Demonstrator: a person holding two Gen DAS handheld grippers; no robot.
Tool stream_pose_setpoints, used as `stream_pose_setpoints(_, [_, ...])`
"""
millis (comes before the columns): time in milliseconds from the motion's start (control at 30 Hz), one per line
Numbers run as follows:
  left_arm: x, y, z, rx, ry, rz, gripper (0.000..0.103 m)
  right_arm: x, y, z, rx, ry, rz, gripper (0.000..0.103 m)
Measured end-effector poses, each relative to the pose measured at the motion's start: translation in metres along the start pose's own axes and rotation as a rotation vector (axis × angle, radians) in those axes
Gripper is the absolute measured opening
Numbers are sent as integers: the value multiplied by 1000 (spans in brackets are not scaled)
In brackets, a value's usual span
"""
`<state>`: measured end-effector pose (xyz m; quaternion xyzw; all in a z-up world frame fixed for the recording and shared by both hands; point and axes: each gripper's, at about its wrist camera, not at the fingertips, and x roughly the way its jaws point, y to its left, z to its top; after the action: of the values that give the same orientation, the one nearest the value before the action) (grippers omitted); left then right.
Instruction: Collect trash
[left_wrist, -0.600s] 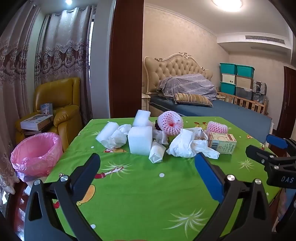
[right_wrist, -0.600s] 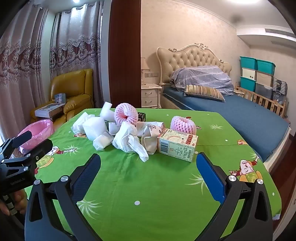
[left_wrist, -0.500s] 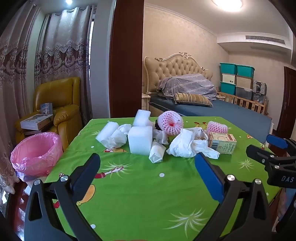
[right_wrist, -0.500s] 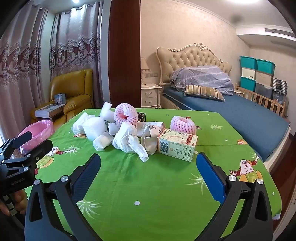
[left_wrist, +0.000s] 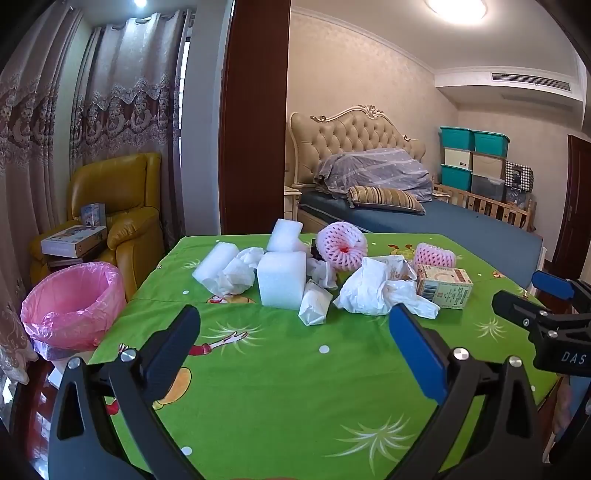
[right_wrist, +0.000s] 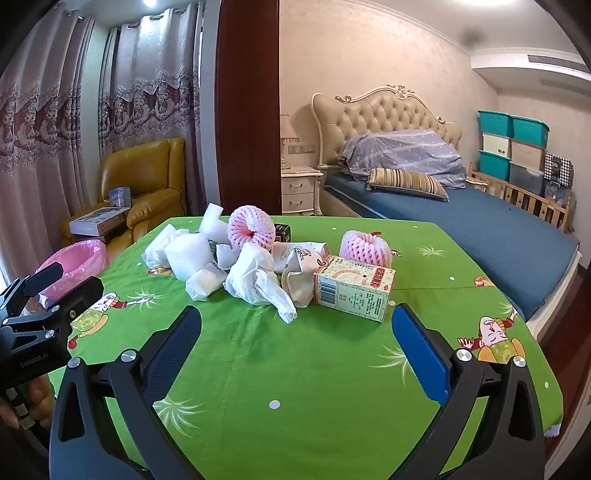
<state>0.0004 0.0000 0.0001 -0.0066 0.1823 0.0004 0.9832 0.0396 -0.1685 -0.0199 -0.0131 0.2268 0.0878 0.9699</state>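
Observation:
A heap of trash lies on the green tablecloth (left_wrist: 280, 373): white foam blocks (left_wrist: 282, 278), crumpled white paper (left_wrist: 373, 291), two pink foam fruit nets (left_wrist: 341, 245) and a small carton (left_wrist: 445, 287). From the right wrist, the carton (right_wrist: 354, 288) and crumpled paper (right_wrist: 255, 278) sit just beyond the fingertips. My left gripper (left_wrist: 295, 332) hovers open short of the heap, nothing between its fingers. My right gripper (right_wrist: 295, 332) is open too, a little before the carton. A bin with a pink liner (left_wrist: 72, 304) stands on the floor left of the table.
A yellow armchair (left_wrist: 122, 206) with boxes on it stands behind the bin, by the curtains. A bed (right_wrist: 461, 218) and stacked storage boxes (right_wrist: 513, 147) fill the right side of the room. A dark wooden post (left_wrist: 255, 114) rises behind the table.

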Motion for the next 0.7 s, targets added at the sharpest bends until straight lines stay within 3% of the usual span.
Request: stream_pose_setpoints(700, [3,-2,0,-1,2,-4,99,3,-2,2,10,7,4,97])
